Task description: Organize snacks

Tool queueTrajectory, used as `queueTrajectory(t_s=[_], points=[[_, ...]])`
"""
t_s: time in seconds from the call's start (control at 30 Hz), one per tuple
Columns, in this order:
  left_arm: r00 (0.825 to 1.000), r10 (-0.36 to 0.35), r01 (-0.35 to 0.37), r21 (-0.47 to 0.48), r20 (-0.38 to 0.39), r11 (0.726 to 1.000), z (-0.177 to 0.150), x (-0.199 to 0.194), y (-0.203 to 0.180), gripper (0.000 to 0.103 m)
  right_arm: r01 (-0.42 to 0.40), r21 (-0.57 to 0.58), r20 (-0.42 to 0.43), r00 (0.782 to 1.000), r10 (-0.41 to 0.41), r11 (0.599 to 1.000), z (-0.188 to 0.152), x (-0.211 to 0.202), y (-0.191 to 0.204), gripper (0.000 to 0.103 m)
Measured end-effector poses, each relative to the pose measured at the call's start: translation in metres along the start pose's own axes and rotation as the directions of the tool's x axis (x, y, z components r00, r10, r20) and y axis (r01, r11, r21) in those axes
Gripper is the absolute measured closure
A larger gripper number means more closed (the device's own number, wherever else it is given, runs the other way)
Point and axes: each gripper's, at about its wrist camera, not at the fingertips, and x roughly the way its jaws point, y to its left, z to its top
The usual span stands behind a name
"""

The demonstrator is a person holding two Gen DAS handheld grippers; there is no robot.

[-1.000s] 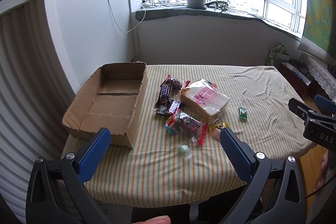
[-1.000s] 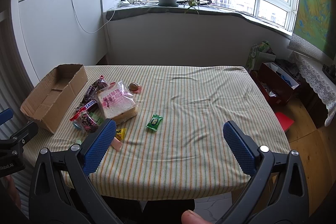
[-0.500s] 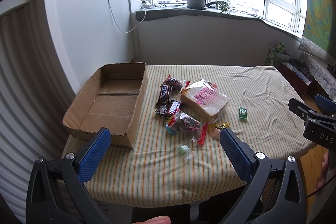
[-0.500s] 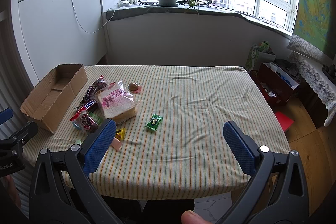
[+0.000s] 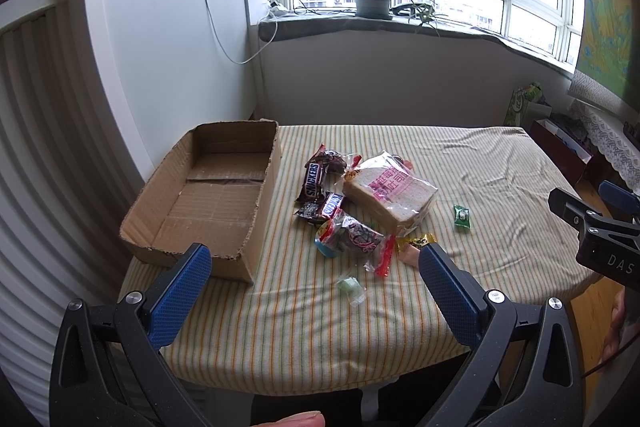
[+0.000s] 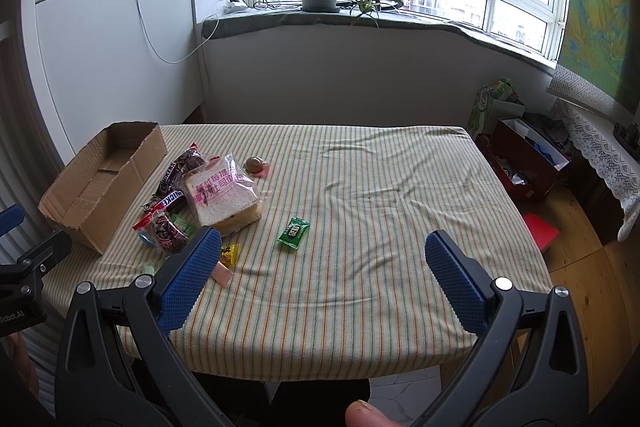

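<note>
An empty cardboard box (image 5: 216, 187) (image 6: 104, 179) lies at the left of a striped table. Beside it is a heap of snacks: a bagged slice of bread (image 5: 390, 193) (image 6: 222, 193), Snickers bars (image 5: 314, 181) (image 6: 172, 199), a dark wrapped snack with red ends (image 5: 354, 237) and a yellow candy (image 6: 229, 254). A small green packet (image 5: 461, 216) (image 6: 294, 231) lies apart to the right. My left gripper (image 5: 314, 287) hangs open over the table's near edge, before the heap. My right gripper (image 6: 322, 273) is open too, near the front edge, right of the snacks.
The striped cloth (image 6: 380, 187) covers the whole table, wrinkled at the right. A small brown round snack (image 6: 254, 164) sits behind the bread. A pale green candy (image 5: 349, 286) lies near the front edge. Open boxes and bags (image 6: 520, 163) stand on the floor at right.
</note>
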Motion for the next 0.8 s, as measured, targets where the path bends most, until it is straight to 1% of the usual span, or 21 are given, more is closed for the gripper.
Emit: queueTrajectory(t_s=[0.3,0.43,0.5,0.57,0.6,0.63,0.7,0.77,0.8], points=[[1.000,0.001,-0.001,0.002,-0.014,1.000,0.000,0.001,0.000,0.000,-0.001,0.000,-0.008,1.000,0.001,1.000,-0.004,0.003,-0.001,0.000],[1.000,-0.005,0.005,0.001,-0.020,1.000,-0.003,0.006,-0.004,0.000,0.000,0.006,-0.034,0.999,0.001,1.000,-0.014,0.013,-0.002,0.000],[1.000,-0.006,0.006,-0.002,-0.026,1.000,-0.008,0.014,-0.005,0.000,0.003,0.007,-0.064,0.998,-0.003,1.000,-0.024,0.025,-0.002,0.000],[0.999,-0.009,0.009,-0.009,-0.045,1.000,-0.017,0.029,-0.007,0.000,0.006,0.007,-0.108,0.994,-0.005,1.000,-0.037,0.039,-0.002,0.000],[0.998,-0.011,0.010,-0.010,-0.067,1.000,-0.024,0.037,-0.008,0.000,0.006,0.006,-0.129,0.992,-0.005,1.000,-0.045,0.045,-0.003,0.000],[0.994,-0.019,0.017,-0.015,-0.103,1.000,-0.031,0.044,-0.008,0.000,0.008,0.005,-0.152,0.988,-0.007,1.000,-0.052,0.052,-0.003,0.000],[0.988,-0.043,0.040,-0.028,-0.146,0.999,-0.048,0.059,-0.008,0.000,0.008,0.002,-0.191,0.982,-0.008,1.000,-0.067,0.063,-0.003,0.000],[0.976,-0.057,0.050,-0.036,-0.208,0.998,-0.066,0.070,-0.009,0.000,0.005,-0.002,-0.217,0.976,-0.006,1.000,-0.077,0.069,-0.003,0.000],[0.976,-0.056,0.050,-0.033,-0.210,0.998,-0.073,0.076,-0.010,0.000,0.003,-0.004,-0.223,0.975,-0.003,1.000,-0.081,0.071,-0.003,0.000]])
